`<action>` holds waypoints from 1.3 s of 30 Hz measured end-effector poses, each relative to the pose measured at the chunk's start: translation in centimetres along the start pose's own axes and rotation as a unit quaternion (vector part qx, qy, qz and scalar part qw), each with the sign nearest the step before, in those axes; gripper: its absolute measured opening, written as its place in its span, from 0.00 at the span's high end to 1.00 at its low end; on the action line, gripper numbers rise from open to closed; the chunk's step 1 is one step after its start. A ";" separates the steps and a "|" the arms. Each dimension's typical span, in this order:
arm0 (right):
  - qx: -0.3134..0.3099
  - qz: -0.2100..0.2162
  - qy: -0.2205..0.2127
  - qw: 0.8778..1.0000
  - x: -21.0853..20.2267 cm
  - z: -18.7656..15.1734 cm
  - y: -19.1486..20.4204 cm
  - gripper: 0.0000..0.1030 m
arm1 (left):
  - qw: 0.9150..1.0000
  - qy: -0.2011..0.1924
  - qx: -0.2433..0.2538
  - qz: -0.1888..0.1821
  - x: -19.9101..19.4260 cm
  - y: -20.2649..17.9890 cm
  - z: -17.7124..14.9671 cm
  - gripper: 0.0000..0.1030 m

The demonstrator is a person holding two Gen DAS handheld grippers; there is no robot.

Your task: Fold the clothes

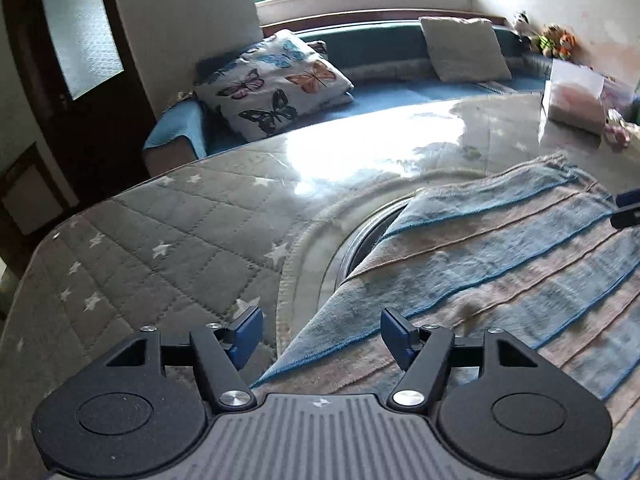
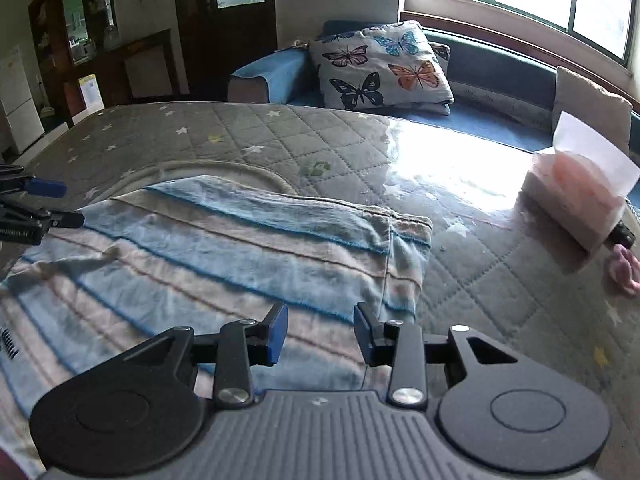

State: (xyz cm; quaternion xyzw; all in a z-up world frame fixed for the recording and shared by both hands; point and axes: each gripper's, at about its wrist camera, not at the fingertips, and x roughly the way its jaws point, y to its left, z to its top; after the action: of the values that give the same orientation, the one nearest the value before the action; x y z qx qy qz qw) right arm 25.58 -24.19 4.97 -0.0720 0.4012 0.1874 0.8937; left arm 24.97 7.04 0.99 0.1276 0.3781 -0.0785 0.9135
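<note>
A blue and beige striped garment lies spread flat on the grey quilted table cover. My left gripper is open over the garment's left corner, blue pads on either side of the pointed edge, nothing held. My right gripper is open above the garment's near right part, close to its folded right edge. The left gripper's fingertips show at the left border of the right wrist view, and the right gripper's tip shows at the right border of the left wrist view.
A tissue box stands at the table's far right, with a pink item beside it. Behind the table runs a blue sofa with a butterfly cushion under a window. A round glass inset peeks out beside the garment.
</note>
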 end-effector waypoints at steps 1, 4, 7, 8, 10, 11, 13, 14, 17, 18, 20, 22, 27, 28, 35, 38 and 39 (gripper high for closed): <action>0.001 -0.001 0.002 1.000 0.5 0.2 -0.2 0.65 | 1.000 0.001 0.001 -0.002 0.1 -0.1 0.0 0.35; 0.004 0.000 0.005 1.000 1.4 0.4 -0.5 0.65 | 1.000 0.005 0.004 -0.010 0.5 -0.3 0.0 0.53; 0.004 -0.001 0.007 1.000 1.9 0.4 -0.7 0.65 | 1.000 0.008 0.008 -0.018 0.9 -0.5 0.0 0.82; 0.004 0.000 0.008 1.000 2.0 0.4 -0.8 0.65 | 1.000 0.009 0.009 -0.020 1.0 -0.5 0.0 0.92; 0.005 0.000 0.009 1.000 2.1 0.4 -0.8 0.65 | 1.000 0.006 0.008 -0.025 0.8 -0.8 0.0 0.96; 0.005 0.001 0.008 1.000 2.1 0.4 -0.9 0.65 | 0.999 -0.001 0.010 -0.030 0.1 -1.2 -0.1 0.97; 0.005 0.002 0.007 1.000 2.1 0.4 -0.9 0.65 | 0.999 -0.015 0.015 -0.041 -1.2 -2.0 -0.3 0.97; 0.004 0.002 0.007 1.000 2.1 0.4 -0.9 0.65 | 0.999 -0.022 0.017 -0.046 -1.8 -2.5 -0.5 0.97; 0.002 0.001 0.007 1.000 2.1 0.4 -0.9 0.65 | 0.996 -0.038 0.036 -0.070 -3.9 -4.7 -0.5 0.97; 0.002 0.001 0.007 1.000 2.2 0.5 -0.9 0.65 | 0.995 -0.040 0.049 -0.080 -4.5 -5.7 -0.7 0.97; 0.002 0.000 0.008 1.000 2.2 0.5 -0.8 0.65 | 0.991 -0.045 0.075 -0.101 -5.7 -7.6 -1.2 0.97; 0.002 0.001 0.008 1.000 2.2 0.5 -0.8 0.65 | 0.988 -0.037 0.096 -0.116 -6.1 -9.0 -1.8 0.96; 0.001 0.002 0.009 1.000 2.1 0.5 -0.8 0.64 | 0.986 -0.035 0.092 -0.133 -7.1 -9.9 -2.1 0.80; 0.001 0.002 0.008 1.000 2.1 0.5 -0.8 0.64 | 0.987 -0.040 0.084 -0.131 -7.5 -9.6 -1.9 0.73; 0.000 0.003 0.006 1.000 1.9 0.5 -0.9 0.64 | 0.996 -0.019 -0.005 -0.081 -6.1 -5.6 -1.0 0.54; 0.001 0.003 0.005 1.000 1.9 0.5 -1.0 0.64 | 0.996 0.016 -0.052 -0.067 -4.4 -4.0 -1.3 0.54; 0.001 0.003 0.005 1.000 1.9 0.5 -1.0 0.64 | 0.995 0.025 -0.065 -0.066 -4.1 -3.5 -1.4 0.54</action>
State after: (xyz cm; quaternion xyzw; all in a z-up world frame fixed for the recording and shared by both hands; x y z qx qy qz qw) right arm 27.49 -24.44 3.89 -0.0708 0.4060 0.1898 0.8912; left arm 20.33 4.27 2.30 0.0449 0.4130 -0.1105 0.9029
